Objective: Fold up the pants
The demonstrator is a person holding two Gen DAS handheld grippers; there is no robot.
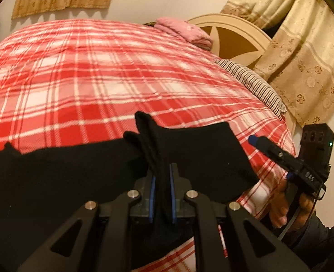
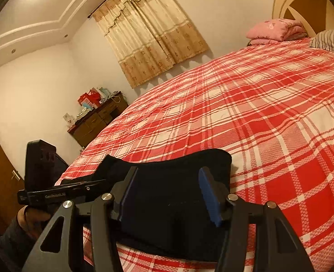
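Note:
Black pants (image 1: 65, 170) lie across the near edge of a bed with a red plaid sheet (image 1: 99, 79). My left gripper (image 1: 162, 170) is shut on a raised fold of the pants, pinched between its blue pads. The right gripper (image 1: 271, 157) reaches in from the right, held by a hand (image 1: 280, 208), beside the pants' end. In the right wrist view the right gripper (image 2: 169, 188) stands open over the pants (image 2: 189, 158), its pads apart and not pressing the cloth. The left gripper (image 2: 99, 182) comes in from the left, its tip at the fabric.
A folded pink blanket (image 2: 277, 30) and a striped pillow (image 2: 332, 38) lie at the head of the bed by the cream headboard (image 1: 234, 38). A wooden dresser (image 2: 96, 120) with boxes stands beyond the bed's far side. Curtains (image 1: 302, 56) hang nearby.

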